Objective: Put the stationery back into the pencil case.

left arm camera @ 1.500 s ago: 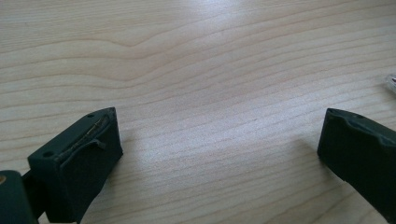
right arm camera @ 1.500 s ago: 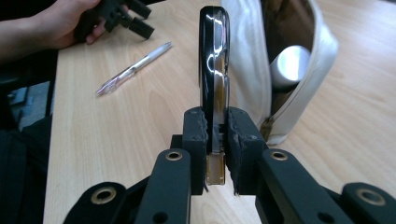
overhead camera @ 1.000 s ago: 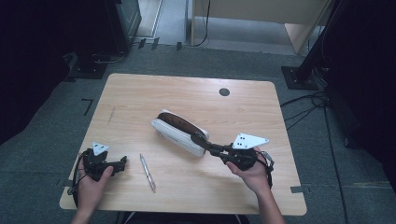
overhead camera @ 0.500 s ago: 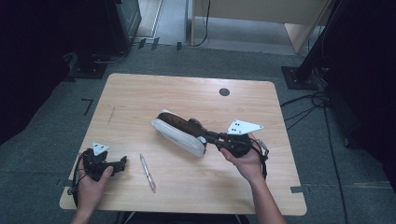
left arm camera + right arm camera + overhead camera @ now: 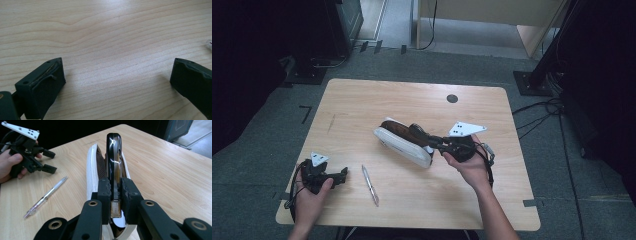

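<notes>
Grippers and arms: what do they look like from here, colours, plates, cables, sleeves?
Both are black. The left gripper and right gripper each carry a pale three-cornered plate with small dark dots on top. A dark cable loops off each one by the hand. The fingers are blocky, with round holes at the linkage joints. Both forearms are bare, no sleeves in view.

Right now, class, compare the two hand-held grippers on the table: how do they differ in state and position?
The left hand-held gripper has its jaws wide apart with nothing between them, while the right hand-held gripper is shut on a dark glossy flap of the white case. The left one sits low near the table's front left corner beside the pen; the right one reaches toward the table's middle. Both are black and held in a hand.
</notes>
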`<control>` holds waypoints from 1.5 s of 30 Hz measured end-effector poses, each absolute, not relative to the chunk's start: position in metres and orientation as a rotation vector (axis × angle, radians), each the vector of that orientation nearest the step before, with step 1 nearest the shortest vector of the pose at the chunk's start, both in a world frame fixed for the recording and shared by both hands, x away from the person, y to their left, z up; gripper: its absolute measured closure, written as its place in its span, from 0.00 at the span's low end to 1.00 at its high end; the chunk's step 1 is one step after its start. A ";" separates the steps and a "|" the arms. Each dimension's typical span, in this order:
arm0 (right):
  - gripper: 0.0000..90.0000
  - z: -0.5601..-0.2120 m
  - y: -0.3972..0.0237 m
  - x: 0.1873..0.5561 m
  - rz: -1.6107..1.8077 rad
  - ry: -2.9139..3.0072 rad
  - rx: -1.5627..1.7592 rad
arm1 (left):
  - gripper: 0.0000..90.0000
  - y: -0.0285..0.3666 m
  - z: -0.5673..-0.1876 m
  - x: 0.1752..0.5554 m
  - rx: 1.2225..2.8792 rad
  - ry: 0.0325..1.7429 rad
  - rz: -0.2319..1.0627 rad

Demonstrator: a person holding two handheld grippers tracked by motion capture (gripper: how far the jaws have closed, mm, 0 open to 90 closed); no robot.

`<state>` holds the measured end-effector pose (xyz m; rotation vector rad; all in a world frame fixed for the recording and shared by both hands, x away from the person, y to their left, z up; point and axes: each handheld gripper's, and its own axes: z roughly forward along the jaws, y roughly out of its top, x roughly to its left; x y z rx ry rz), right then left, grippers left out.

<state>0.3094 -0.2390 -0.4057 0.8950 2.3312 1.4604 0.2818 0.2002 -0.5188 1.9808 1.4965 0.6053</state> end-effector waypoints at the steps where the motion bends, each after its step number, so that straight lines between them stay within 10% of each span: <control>1: 0.88 -0.406 -0.238 0.310 1.454 2.333 0.899 | 0.00 0.200 -0.519 0.282 1.981 1.496 0.606; 45: 0.88 -0.408 -0.221 0.325 1.373 2.359 0.910 | 0.00 0.200 -0.519 0.282 1.980 1.497 0.605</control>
